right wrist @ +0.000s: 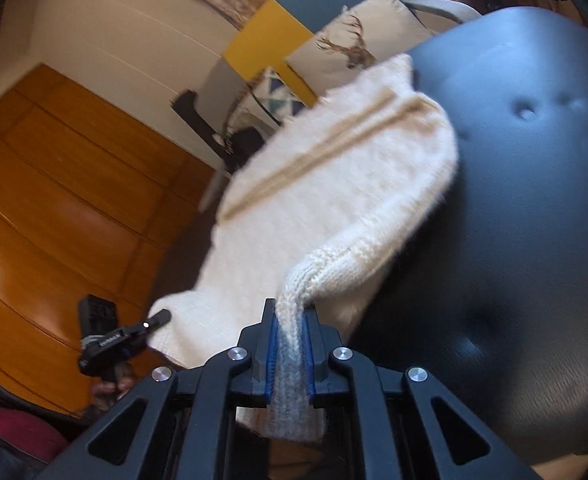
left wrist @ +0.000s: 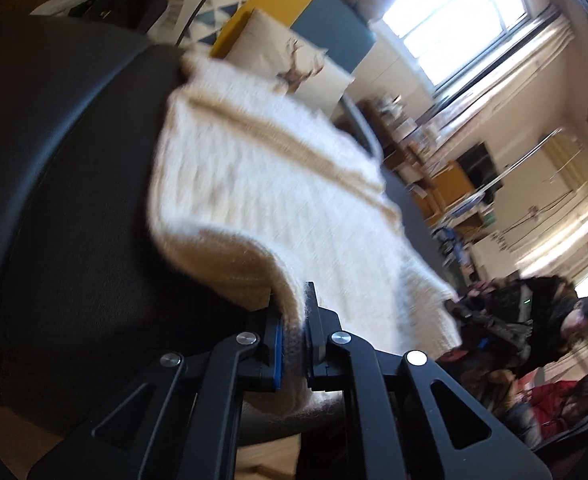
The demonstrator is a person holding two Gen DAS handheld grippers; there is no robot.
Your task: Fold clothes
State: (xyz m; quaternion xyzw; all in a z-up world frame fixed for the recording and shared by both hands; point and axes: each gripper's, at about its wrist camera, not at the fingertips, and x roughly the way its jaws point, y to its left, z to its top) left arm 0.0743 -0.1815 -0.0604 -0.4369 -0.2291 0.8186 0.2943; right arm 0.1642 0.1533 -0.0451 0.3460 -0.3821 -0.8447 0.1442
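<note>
Item 1, left gripper (left wrist: 294,320): black two-finger tool with blue pads, clamped tight on the near edge of the sweater (left wrist: 277,184); knit fills the gap between the pads and hangs out below them. In the right wrist view the same tool (right wrist: 149,322) shows small at the left, its tip at the sweater's left corner.

Item 2, sweater: cream knit with two tan stripes running its length, fuzzy surface, blurred in the left wrist view. It is lifted and stretched between the two grippers, its far part draped against the chair (left wrist: 73,200). In the right wrist view the sweater (right wrist: 334,184) spreads from lower left to upper right, one rounded fold lying on the chair (right wrist: 526,220).

Item 3, right gripper (right wrist: 291,324): same make, closed on a ribbed hem of the sweater; the ribbing is pinched between the blue pads and trails down behind them.

Item 4, chair: black padded leather with button dimples, just behind and beneath the garment.

Item 5, background, far: pillow (right wrist: 350,44) with deer print, yellow and blue panels (right wrist: 269,28), black bag (left wrist: 121,0), window (left wrist: 458,16), wooden wardrobe (right wrist: 53,200) at left in the right wrist view, two seated people (left wrist: 554,320) at far right in the left wrist view
</note>
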